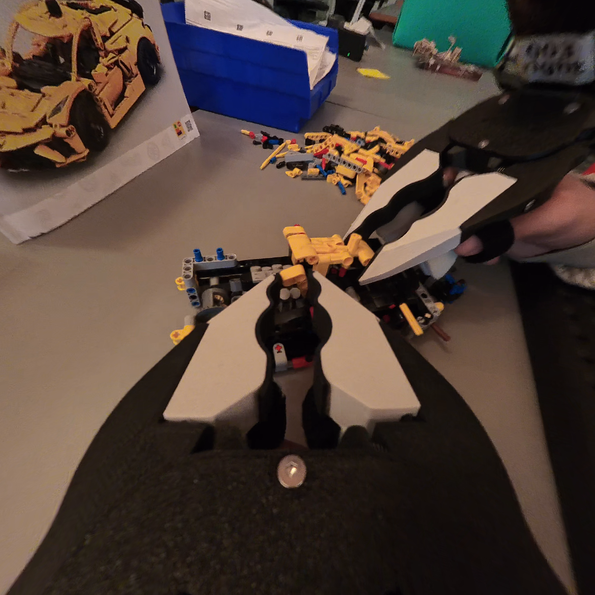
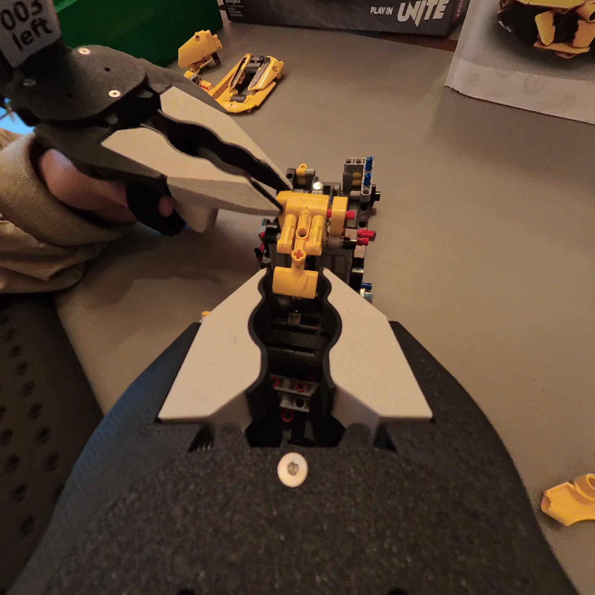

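Note:
A partly built brick chassis [image 1: 212, 262] of black and grey beams lies on the grey table. A yellow sub-assembly [image 1: 322, 249] sits on top of it. My left gripper [image 1: 292, 276] is shut on one yellow end piece of this sub-assembly. My right gripper [image 1: 357, 257] comes in from the right and touches its other end. In the right wrist view my right gripper [image 2: 294, 273] is shut on the near yellow block of the sub-assembly [image 2: 302, 225]. The left gripper [image 2: 283, 201] pinches its far corner above the chassis [image 2: 357, 193].
A box showing a yellow car [image 1: 80, 96] stands at the left, with a blue bin of papers [image 1: 251, 80] behind. A pile of loose pieces [image 1: 347, 157] lies beyond the chassis. Yellow body panels [image 2: 248, 83] and a loose yellow piece [image 2: 570, 502] lie on the table. One gripper's finger ends stand about 5 cm off the other's. Both grippers' tips are roughly 25 cm from the yellow car [image 1: 80, 96].

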Demonstrator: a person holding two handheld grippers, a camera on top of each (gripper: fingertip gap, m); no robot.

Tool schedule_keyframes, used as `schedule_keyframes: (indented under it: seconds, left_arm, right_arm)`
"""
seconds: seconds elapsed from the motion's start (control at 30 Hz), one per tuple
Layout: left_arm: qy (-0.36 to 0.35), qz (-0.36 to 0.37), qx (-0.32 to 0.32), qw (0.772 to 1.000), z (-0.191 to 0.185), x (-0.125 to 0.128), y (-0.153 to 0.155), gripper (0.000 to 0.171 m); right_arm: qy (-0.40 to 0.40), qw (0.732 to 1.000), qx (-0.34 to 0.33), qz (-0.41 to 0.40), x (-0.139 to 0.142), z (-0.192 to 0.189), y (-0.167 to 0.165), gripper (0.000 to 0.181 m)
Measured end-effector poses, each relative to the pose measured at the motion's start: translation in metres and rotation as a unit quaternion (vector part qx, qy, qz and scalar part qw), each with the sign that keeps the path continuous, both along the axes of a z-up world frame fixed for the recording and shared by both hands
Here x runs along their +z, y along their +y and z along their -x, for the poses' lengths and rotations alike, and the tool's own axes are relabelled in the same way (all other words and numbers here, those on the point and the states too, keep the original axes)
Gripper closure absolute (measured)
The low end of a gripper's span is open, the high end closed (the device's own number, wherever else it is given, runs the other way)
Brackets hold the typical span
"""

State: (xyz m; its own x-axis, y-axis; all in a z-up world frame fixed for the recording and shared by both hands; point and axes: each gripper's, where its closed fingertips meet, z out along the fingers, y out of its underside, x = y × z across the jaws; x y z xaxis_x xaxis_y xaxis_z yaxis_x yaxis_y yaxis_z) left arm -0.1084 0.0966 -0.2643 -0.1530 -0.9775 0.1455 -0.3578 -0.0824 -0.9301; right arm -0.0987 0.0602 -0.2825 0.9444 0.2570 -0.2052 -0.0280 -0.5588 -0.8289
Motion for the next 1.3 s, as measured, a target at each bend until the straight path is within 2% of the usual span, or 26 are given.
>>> schedule_keyframes:
  seconds: [0.1,0.23,0.33,0.43,0.53,0.6,0.73,0.83,0.97,1.0,1.1,1.17,1.3]
  left_arm:
    - [-0.015,0.048,-0.007,0.999,0.0,0.006,0.001,0.16]
    - [-0.011,0.044,-0.004,0.999,-0.004,0.003,0.0,0.155]
    - [-0.016,0.049,-0.01,0.999,-0.003,0.006,0.001,0.171]
    - [-0.005,0.034,0.044,0.998,0.0,0.003,0.022,0.171]
    - [-0.005,0.08,0.003,0.997,0.004,0.006,0.013,0.171]
    - [0.026,0.1,-0.04,0.994,0.009,-0.001,-0.002,0.164]
    - [0.037,0.027,-0.068,0.997,0.014,-0.006,-0.016,0.153]
    - [0.029,-0.031,-0.045,0.998,0.008,-0.007,-0.017,0.149]
    - [0.035,-0.08,-0.024,0.996,0.004,-0.012,-0.017,0.151]
    - [0.036,-0.089,-0.017,0.995,0.003,-0.012,-0.015,0.157]
    - [0.045,-0.093,-0.012,0.995,0.003,-0.014,-0.014,0.155]
    - [0.067,-0.103,-0.009,0.992,0.004,-0.023,-0.011,0.143]
    - [0.074,-0.108,-0.015,0.991,0.003,-0.028,-0.012,0.156]
  right_arm:
    - [0.003,1.0,0.004,-0.006,0.0,0.0,0.0,0.155]
    - [-0.018,1.0,0.008,-0.011,0.0,0.001,0.0,0.154]
    - [-0.013,1.0,0.004,-0.009,0.0,0.0,0.001,0.155]
    - [-0.002,1.0,0.008,-0.011,0.0,0.0,0.0,0.155]
    - [-0.004,1.0,0.01,-0.013,0.0,0.0,0.001,0.155]
    - [-0.001,1.0,0.011,-0.014,0.0,0.0,0.001,0.155]
    - [0.004,1.0,0.012,-0.015,0.0,0.0,0.001,0.154]
    - [0.005,1.0,0.012,-0.015,0.0,0.0,0.001,0.155]
    - [0.001,1.0,0.007,-0.015,0.0,-0.001,0.002,0.155]
    - [0.002,1.0,0.006,-0.015,0.0,-0.001,0.002,0.154]
    - [-0.001,1.0,0.004,-0.015,0.0,-0.002,0.002,0.155]
    - [0.004,1.0,-0.003,-0.014,0.0,-0.002,0.003,0.155]
    - [-0.014,1.0,-0.005,-0.013,0.001,0.004,0.002,0.154]
